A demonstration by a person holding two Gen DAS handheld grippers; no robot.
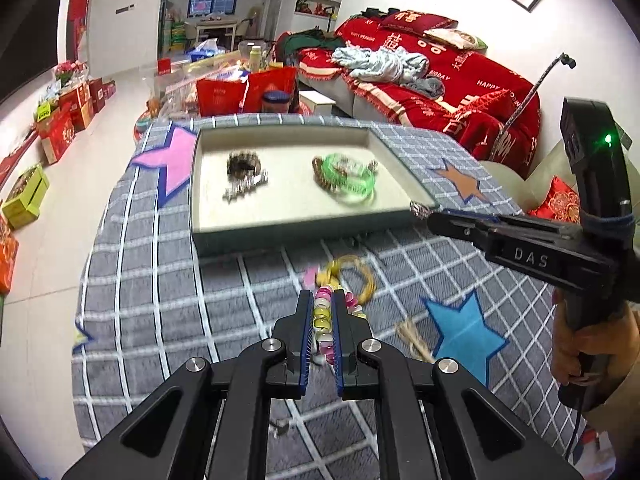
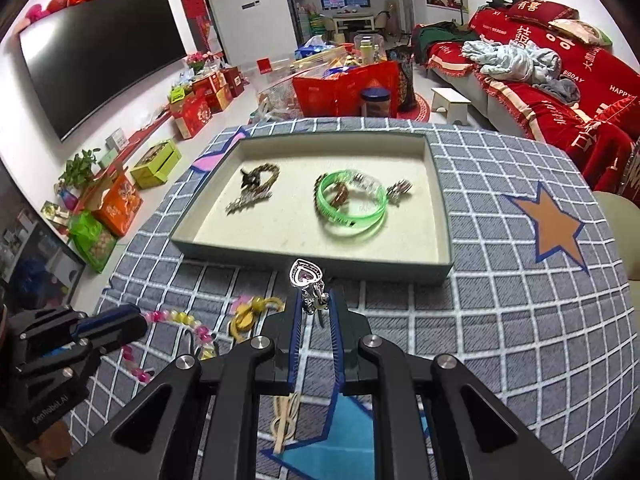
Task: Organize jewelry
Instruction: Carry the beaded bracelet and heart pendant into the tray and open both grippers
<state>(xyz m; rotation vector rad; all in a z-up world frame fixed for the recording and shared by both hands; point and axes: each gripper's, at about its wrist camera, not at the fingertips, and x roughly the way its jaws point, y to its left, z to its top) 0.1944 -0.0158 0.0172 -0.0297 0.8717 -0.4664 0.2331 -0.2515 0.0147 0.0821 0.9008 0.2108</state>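
My left gripper (image 1: 322, 300) is shut on a bracelet of pink, yellow and white beads (image 1: 322, 320), held above the grey checked cloth. In the right wrist view the bead bracelet (image 2: 180, 318) hangs from the left gripper (image 2: 140, 319). My right gripper (image 2: 315, 300) is shut on a silver heart pendant (image 2: 306, 274), just in front of the tray's near rim (image 2: 312, 262). The right gripper (image 1: 430, 218) also shows from the side, with the pendant (image 1: 419, 210) at its tip. The tray (image 1: 280, 232) holds a green bangle (image 2: 352, 204), a dark chain piece (image 2: 258, 178) and a silver piece (image 2: 248, 202).
A yellow ring-shaped piece (image 1: 352, 276) and a pale wooden hairpin (image 1: 414, 340) lie on the cloth near the grippers. The round table's edge drops to the floor on the left. A red-covered sofa (image 1: 460, 92) stands to the right, and boxes line the floor at left.
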